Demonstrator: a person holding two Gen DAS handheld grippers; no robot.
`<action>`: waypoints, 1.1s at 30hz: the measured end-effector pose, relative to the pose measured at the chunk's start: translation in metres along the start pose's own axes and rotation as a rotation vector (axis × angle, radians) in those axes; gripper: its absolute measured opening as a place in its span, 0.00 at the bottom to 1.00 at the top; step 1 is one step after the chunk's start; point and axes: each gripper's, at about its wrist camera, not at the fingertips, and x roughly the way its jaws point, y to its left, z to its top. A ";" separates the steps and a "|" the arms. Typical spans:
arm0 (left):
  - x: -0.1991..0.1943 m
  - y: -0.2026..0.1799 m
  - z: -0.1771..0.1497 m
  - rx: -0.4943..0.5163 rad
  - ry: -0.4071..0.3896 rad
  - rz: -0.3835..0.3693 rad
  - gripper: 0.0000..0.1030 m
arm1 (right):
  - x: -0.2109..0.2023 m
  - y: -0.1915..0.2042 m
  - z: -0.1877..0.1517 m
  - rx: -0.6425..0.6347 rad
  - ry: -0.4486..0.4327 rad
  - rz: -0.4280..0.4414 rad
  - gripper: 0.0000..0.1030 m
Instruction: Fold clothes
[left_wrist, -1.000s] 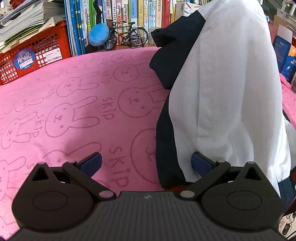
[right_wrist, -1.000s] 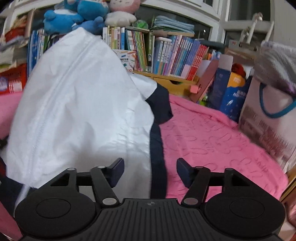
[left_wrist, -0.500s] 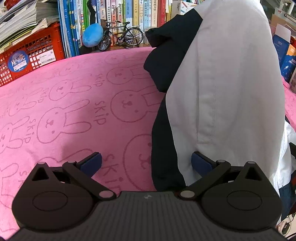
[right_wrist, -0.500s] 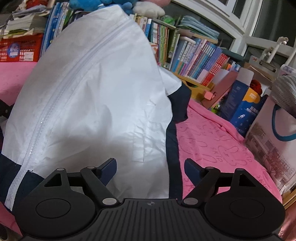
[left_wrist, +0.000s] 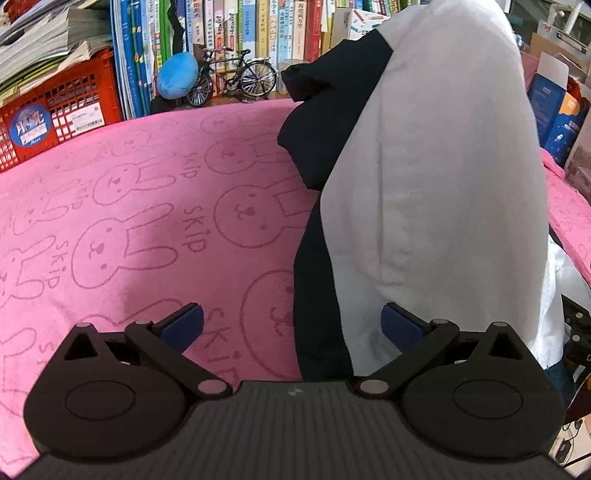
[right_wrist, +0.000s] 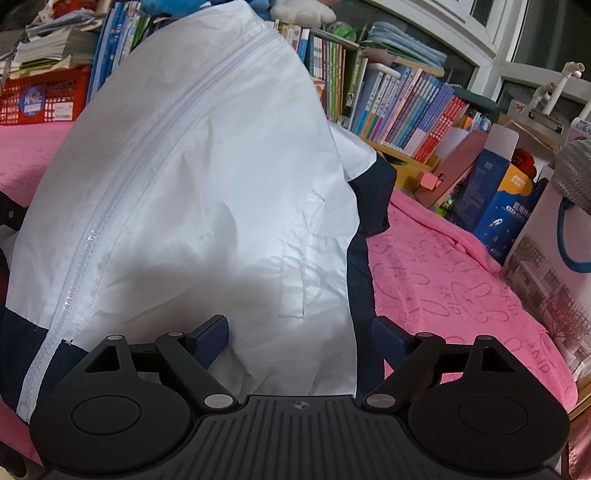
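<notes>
A white jacket (left_wrist: 436, 177) with navy trim (left_wrist: 317, 295) lies stretched away from me on the pink rabbit-print towel (left_wrist: 140, 221). My left gripper (left_wrist: 291, 323) is open at its near left edge; the navy side strip and some white cloth lie between the fingers, unpressed. In the right wrist view the jacket (right_wrist: 192, 192) shows its white zip (right_wrist: 122, 221) and a pocket seam. My right gripper (right_wrist: 301, 332) is at the near right edge, its jaws opening. White cloth and the navy strip (right_wrist: 360, 295) sit between them, loose.
Books and a red crate (left_wrist: 55, 114) line the far side, with a model bicycle (left_wrist: 232, 77) and a blue ball (left_wrist: 177, 75). To the right stand blue boxes (right_wrist: 506, 206) and a paper bag (right_wrist: 554, 266) at the towel's edge.
The right gripper's jaws have spread wider and it has come in closer over the jacket's near right edge, rolling a little. The left gripper has stayed open in place.
</notes>
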 end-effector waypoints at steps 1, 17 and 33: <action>-0.001 -0.001 0.000 0.006 -0.004 0.001 1.00 | 0.000 0.000 0.000 0.001 0.000 0.000 0.83; 0.002 -0.007 0.019 -0.003 -0.099 -0.157 0.09 | 0.012 -0.024 0.008 0.198 0.021 0.083 0.15; -0.045 0.074 0.020 -0.130 -0.139 -0.294 0.27 | -0.024 -0.100 0.112 0.158 -0.240 0.093 0.88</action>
